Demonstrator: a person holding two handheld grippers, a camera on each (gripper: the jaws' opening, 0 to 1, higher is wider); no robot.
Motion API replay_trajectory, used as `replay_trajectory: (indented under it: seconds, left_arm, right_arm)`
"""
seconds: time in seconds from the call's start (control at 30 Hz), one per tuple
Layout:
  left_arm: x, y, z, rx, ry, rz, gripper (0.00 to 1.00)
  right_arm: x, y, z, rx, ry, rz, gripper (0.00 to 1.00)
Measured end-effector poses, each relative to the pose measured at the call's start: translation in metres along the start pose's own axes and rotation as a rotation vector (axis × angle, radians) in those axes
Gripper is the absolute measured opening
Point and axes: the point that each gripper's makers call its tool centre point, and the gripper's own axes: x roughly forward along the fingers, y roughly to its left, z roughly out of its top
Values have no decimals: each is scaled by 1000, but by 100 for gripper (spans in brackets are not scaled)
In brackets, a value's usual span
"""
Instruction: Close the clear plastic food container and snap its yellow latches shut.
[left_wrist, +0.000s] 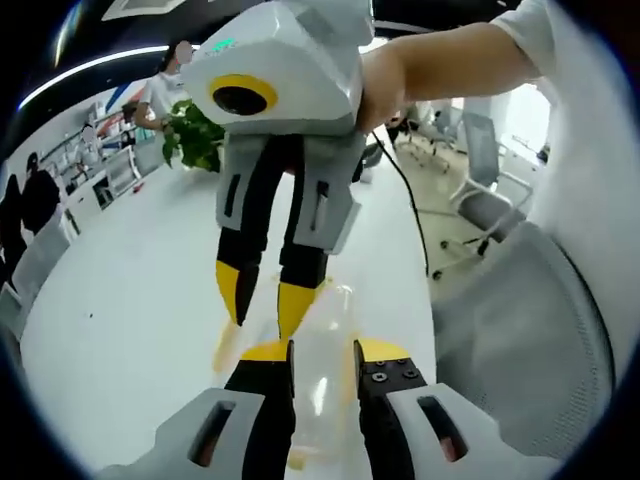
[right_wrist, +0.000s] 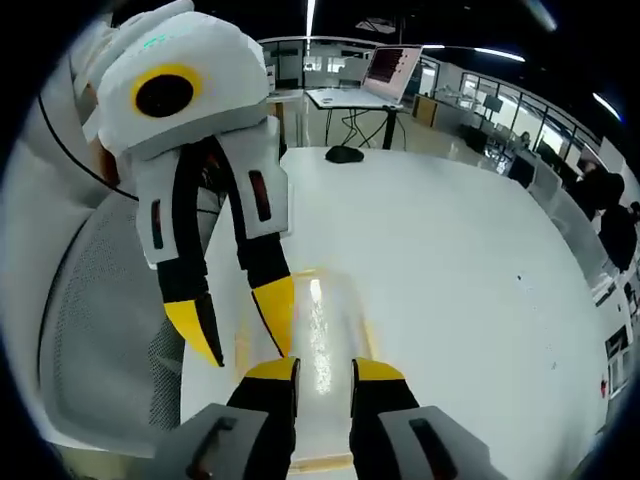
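Note:
The clear plastic food container (left_wrist: 325, 335) lies on the white table (left_wrist: 130, 300), near its edge. My left gripper (left_wrist: 322, 362) is open, its yellow-tipped jaws standing either side of the container's near end. The right gripper (left_wrist: 265, 295) comes down from above, open, its fingertips (left_wrist: 295, 305) over the container's far end. In the right gripper view the container (right_wrist: 320, 325) runs away from my right gripper (right_wrist: 323, 375). The left gripper (right_wrist: 235, 320) reaches in from the left, open, at the container's left side. A yellow latch (right_wrist: 320, 462) shows at the container's near end. Whether any jaw touches the lid is unclear.
A grey mesh office chair (left_wrist: 520, 330) stands close beside the table edge, also the chair (right_wrist: 100, 320) in the right gripper view. A laptop (right_wrist: 395, 65) and a mouse (right_wrist: 345, 153) sit at the table's far end. A potted plant (left_wrist: 195, 135) and people stand beyond.

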Motion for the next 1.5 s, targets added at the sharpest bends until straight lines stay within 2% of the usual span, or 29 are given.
replay_trajectory:
  seconds: [0.13, 0.23, 0.27, 0.4, 0.5, 0.63, 0.67, 0.73, 0.8, 0.9, 0.97, 1.13, 1.23, 1.27, 1.5]
  left_arm:
    - [5, -5, -1, 20, -2, -20, 18]
    - [8, -13, -3, 71, -1, -51, 18]
    - [10, -13, -6, 73, 15, -47, 18]
    - [12, -11, -7, 72, 15, -43, 20]
    - [12, -11, -7, 82, 12, -45, 23]
    - [11, -10, -12, 89, 25, -43, 23]
    - [10, -10, -12, 89, 26, -43, 23]
    - [10, -10, -13, 89, 22, -41, 23]
    - [10, -11, -14, 92, 27, -40, 23]
    - [10, -11, -16, 101, 31, -34, 24]
    - [11, -12, -18, 109, 36, -29, 25]
    - [13, -14, -22, 145, 52, -24, 27]
    - [15, -13, -25, 167, 70, -9, 29]
    - [15, -13, -25, 170, 74, -6, 29]
    - [19, -8, -31, 171, 98, 31, 37]
  right_arm:
    - [6, -2, -3, -13, 18, 12, 16]
    - [9, -7, -8, -33, 46, 4, 17]
    - [9, -10, -9, -31, 49, -6, 19]
    - [10, -22, -10, -10, 54, -28, 30]
    - [11, -24, -13, -18, 59, -15, 32]
    - [13, -20, -9, -25, 45, 43, 37]
    - [13, -20, -9, -28, 48, 47, 38]
    - [17, -16, -10, -34, 73, 101, 41]
    - [19, -18, -9, -45, 75, 110, 45]
    - [21, -19, -9, -19, 99, 150, 48]
    - [22, -19, -7, -44, 102, 162, 47]
    - [27, -14, -14, -33, 140, 249, 50]
    - [29, -14, -22, -55, 194, 280, 50]
    - [30, -13, -19, -30, 185, 299, 49]
    - [31, -9, -19, -46, 219, 364, 48]
